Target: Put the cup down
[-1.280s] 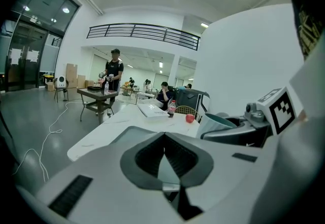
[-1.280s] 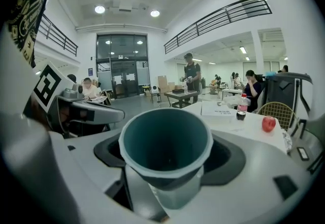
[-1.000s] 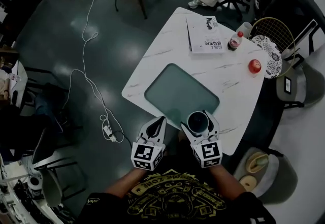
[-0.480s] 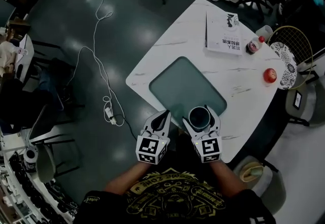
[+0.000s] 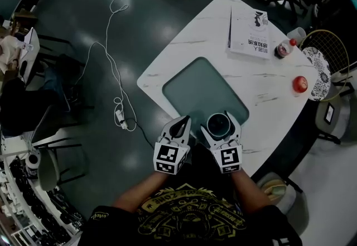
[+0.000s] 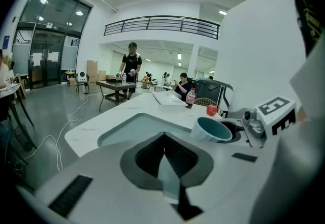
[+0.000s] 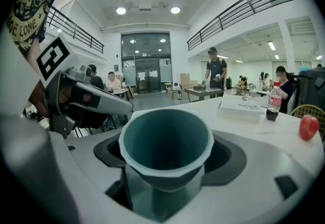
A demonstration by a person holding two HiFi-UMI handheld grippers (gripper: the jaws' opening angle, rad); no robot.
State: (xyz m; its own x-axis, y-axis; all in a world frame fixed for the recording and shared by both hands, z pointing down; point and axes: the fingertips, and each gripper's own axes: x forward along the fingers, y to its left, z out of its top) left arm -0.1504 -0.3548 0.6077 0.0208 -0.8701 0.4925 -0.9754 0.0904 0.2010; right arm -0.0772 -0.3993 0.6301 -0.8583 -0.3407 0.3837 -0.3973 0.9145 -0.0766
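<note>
With our right gripper (image 5: 220,129) we grasp the teal cup (image 5: 218,123), upright between the jaws, above the near edge of the white table (image 5: 268,88), at the green mat's (image 5: 201,91) near edge. Our left gripper (image 5: 183,123) is clenched and holds nothing.

Matt teal cup (image 7: 165,141), glossy marbled white table (image 5: 268,91), paper book (image 5: 248,30)

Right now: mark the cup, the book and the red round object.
cup (image 5: 218,124): head view, inside of its bowl.
book (image 5: 248,30): head view, middle of the cover.
red round object (image 5: 300,84): head view, its centre.
</note>
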